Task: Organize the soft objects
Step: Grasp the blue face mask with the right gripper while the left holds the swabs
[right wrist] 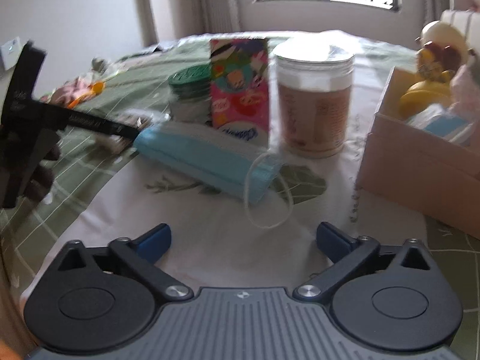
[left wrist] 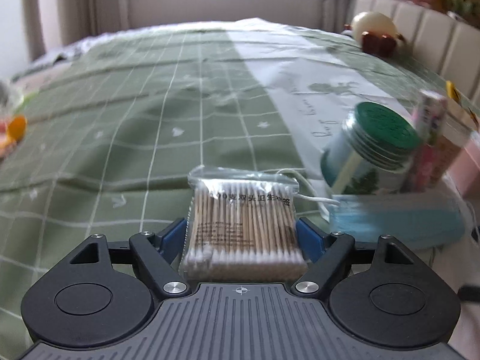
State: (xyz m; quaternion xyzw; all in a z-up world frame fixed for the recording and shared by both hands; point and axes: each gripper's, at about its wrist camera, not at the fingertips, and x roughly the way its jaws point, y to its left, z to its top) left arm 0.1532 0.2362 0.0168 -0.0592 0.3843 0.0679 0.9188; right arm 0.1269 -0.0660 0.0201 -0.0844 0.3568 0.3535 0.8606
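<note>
A bed (left wrist: 126, 138) under a green checked cover fills a curtained, window-lit room. The left gripper (left wrist: 243, 234) grips a clear bag of swabs (left wrist: 243, 225) by its sides, held above the cover. The bag looks light, its film slick and crushable, the sticks inside stiff enough to take a squeeze across the middle. The right gripper (right wrist: 243, 240) hangs released over the pale strip, holding nothing. Ahead of it lie blue masks (right wrist: 204, 159), soft and floppy with loose ear loops, probably best pinched across the stack's edge. Behind stand a green-lidded jar (right wrist: 187, 96), a pink carton (right wrist: 240, 87) and a clear tub (right wrist: 313, 99); a box (right wrist: 420, 156) sits to the right
</note>
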